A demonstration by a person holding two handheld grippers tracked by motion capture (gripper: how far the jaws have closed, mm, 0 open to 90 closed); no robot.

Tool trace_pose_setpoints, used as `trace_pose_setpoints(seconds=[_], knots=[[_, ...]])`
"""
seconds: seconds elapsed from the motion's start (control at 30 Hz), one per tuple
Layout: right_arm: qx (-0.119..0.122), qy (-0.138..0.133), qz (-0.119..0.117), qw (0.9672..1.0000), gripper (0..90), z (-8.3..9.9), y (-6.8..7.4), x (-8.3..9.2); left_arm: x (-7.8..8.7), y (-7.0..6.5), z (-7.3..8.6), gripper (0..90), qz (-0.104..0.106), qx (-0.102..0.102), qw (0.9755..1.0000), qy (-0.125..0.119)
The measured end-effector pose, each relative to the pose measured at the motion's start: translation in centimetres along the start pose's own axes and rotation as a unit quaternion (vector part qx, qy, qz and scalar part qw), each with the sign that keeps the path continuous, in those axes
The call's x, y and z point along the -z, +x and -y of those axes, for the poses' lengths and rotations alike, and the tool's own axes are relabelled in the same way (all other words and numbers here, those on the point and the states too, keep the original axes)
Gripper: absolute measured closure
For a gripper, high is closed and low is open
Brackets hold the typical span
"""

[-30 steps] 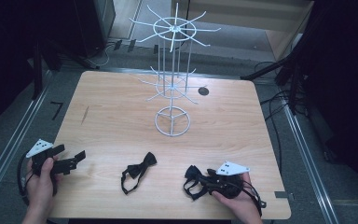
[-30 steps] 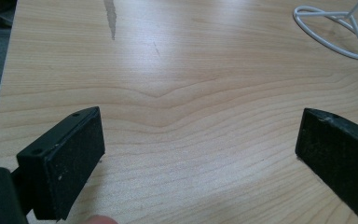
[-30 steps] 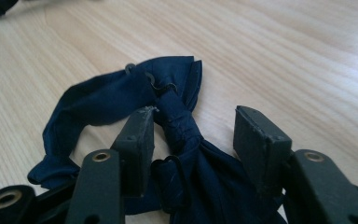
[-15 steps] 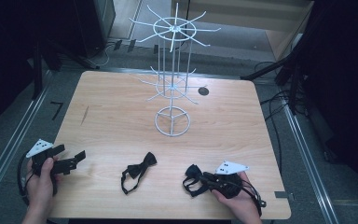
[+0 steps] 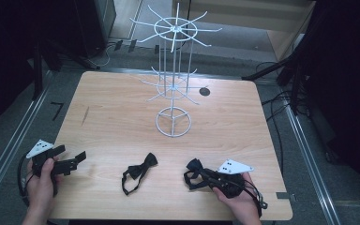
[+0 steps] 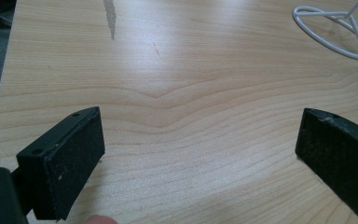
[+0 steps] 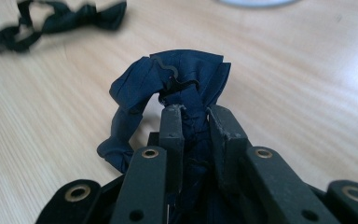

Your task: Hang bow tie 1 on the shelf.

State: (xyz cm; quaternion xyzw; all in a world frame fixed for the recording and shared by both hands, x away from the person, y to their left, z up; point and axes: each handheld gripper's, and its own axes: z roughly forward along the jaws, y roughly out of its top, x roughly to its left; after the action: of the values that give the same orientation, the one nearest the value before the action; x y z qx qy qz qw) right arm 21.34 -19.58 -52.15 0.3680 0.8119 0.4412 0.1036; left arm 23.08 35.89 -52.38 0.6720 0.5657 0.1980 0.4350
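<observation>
In the high view, the right gripper (image 5: 198, 177) at the lower right of the frame has its fingers pinched on a dark blue bow tie (image 5: 194, 167), which looks to lie low on the bench (image 5: 117, 117); they have just been closing, with the tie between them. A second, black bow tie (image 5: 139, 172) lies loose at the lower middle, and the left gripper (image 5: 77, 158) waits at the lower left, its fingers spread with nothing between them. The white wire rack (image 5: 174, 79) stands at the upper middle, none of its arms carrying anything that I can make out. So I judge the work barely begun: one tie gripped, none hung, two to go if the rack is the goal. Count: two bow ties, one rack, two grippers. In the left gripper view, wide-apart fingers (image 6: 65, 163) frame bare wood, the rack's base ring (image 6: 335, 32) at the upper right. In the right gripper view, fingers (image 7: 172, 135) clamp the blue tie's bunched middle (image 7: 177, 79), the black tie (image 7: 60, 21) at the upper left.
</observation>
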Motion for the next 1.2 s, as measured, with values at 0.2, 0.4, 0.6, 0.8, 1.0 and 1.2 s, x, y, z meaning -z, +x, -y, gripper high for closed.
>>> trace_pose_setpoints(seconds=[0.2,0.4,0.6,0.8,1.0,1.2], knots=[[-0.017,-0.048,0.016,0.9985,77.3,-1.0,-0.3,1.0,0.0,0.0,0.0,1.6,0.000,0.000,1.0000,0.000],[-0.024,-0.071,0.027,0.9968,77.3,-1.8,-0.5,1.2,0.0,0.0,0.0,1.6,0.000,0.000,1.0000,-0.001],[-0.023,-0.090,0.037,0.9950,77.3,-2.8,-0.4,1.4,0.0,0.0,0.0,1.6,0.000,-0.001,1.0000,0.000],[-0.036,-0.112,0.046,0.9920,77.3,-3.9,-0.7,2.0,0.0,0.0,0.0,1.7,0.000,-0.001,1.0000,0.000],[-0.033,-0.118,0.055,0.9910,77.3,-4.8,-0.7,2.1,0.0,0.0,0.0,1.6,0.000,-0.001,1.0000,-0.001],[-0.033,-0.132,0.060,0.9889,77.3,-6.0,-0.9,2.3,0.1,0.0,0.0,1.6,0.001,-0.001,1.0000,-0.001]])
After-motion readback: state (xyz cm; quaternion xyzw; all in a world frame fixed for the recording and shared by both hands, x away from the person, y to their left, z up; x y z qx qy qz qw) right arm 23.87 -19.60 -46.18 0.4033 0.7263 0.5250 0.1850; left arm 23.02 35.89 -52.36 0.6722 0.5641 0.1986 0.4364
